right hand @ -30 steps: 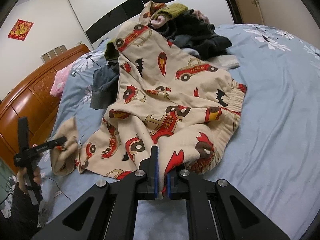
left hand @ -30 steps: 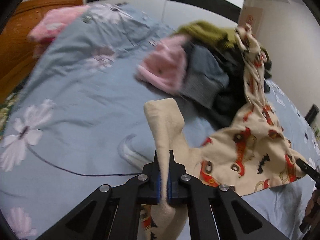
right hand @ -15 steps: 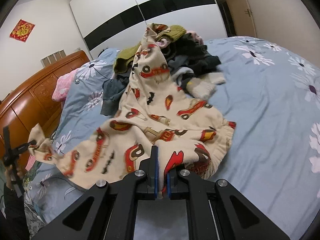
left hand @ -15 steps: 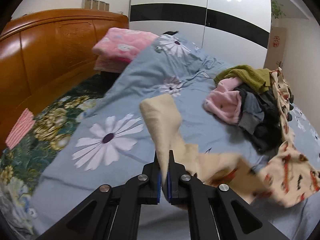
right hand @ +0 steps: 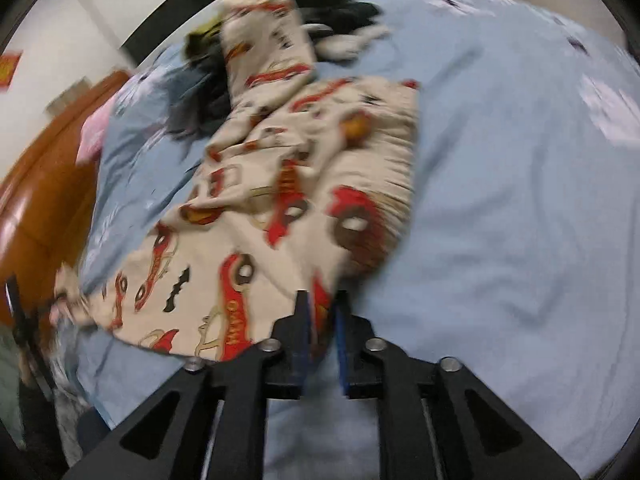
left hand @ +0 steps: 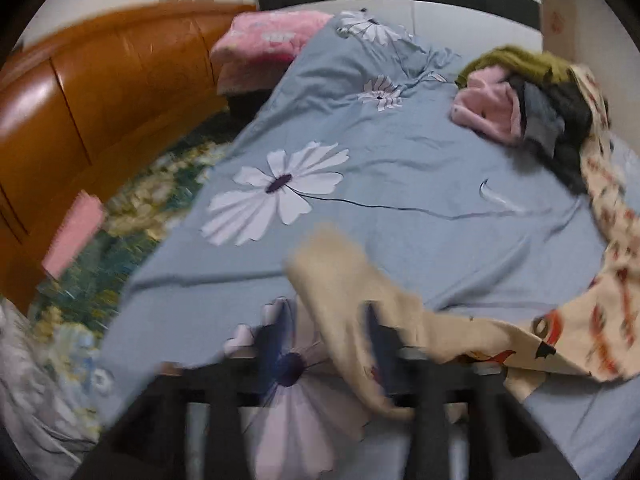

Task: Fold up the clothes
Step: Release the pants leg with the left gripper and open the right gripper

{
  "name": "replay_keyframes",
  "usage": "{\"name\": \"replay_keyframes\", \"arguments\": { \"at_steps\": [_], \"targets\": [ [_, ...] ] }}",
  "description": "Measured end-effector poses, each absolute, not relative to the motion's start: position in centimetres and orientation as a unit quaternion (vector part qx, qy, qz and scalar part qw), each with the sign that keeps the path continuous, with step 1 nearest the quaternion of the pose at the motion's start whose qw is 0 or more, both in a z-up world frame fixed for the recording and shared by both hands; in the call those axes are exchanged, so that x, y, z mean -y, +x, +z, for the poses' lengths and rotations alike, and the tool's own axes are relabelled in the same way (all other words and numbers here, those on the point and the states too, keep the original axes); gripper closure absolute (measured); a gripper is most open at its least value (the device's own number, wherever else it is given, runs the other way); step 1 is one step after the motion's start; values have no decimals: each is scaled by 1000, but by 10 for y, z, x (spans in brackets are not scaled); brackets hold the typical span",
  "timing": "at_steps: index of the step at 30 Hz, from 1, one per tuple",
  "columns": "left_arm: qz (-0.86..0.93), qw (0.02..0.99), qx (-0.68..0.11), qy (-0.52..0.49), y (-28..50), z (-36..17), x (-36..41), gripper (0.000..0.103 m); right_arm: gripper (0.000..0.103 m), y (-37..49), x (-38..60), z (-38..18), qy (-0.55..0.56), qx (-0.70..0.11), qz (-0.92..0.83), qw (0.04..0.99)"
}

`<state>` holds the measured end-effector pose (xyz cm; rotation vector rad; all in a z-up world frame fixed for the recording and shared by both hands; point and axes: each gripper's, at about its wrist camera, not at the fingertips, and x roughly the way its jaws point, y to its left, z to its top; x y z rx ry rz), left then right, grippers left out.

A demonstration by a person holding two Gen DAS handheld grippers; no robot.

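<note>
The cream cotton garment printed with red cars (right hand: 304,184) is lying rumpled across the pale blue flowered bed (right hand: 520,220), both grippers' fingers (left hand: 376,344) opening, fabric hanging loose between each pair.

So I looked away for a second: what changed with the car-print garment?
Both sets of jaws, shut on the cream car-print garment a second ago, are opening. It has been drawn out flatter across the blue floral bedspread. The clothes pile stays put.
</note>
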<state>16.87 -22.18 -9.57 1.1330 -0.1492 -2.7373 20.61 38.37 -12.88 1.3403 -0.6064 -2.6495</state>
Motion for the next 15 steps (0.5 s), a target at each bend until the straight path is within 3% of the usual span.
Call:
{"name": "replay_keyframes", "arguments": {
  "at_steps": [3, 6, 7, 9, 15],
  "targets": [
    [-930, 95, 71, 348, 185, -85, 216, 26, 75, 216, -365, -108, 425, 135, -895, 29],
    [-938, 97, 39, 330, 193, -69, 227, 26, 72, 219, -314, -79, 389, 32, -918, 68],
    [-940, 97, 23, 327, 194, -64, 234, 26, 69, 218, -292, -70, 376, 5, -922, 93],
    [-942, 97, -9, 323, 197, -54, 249, 24, 52, 216, -252, -56, 349, -41, -926, 139],
    [-939, 101, -77, 319, 212, -43, 289, 18, 46, 182, -124, -51, 323, -50, -880, 344]
  ]
}}
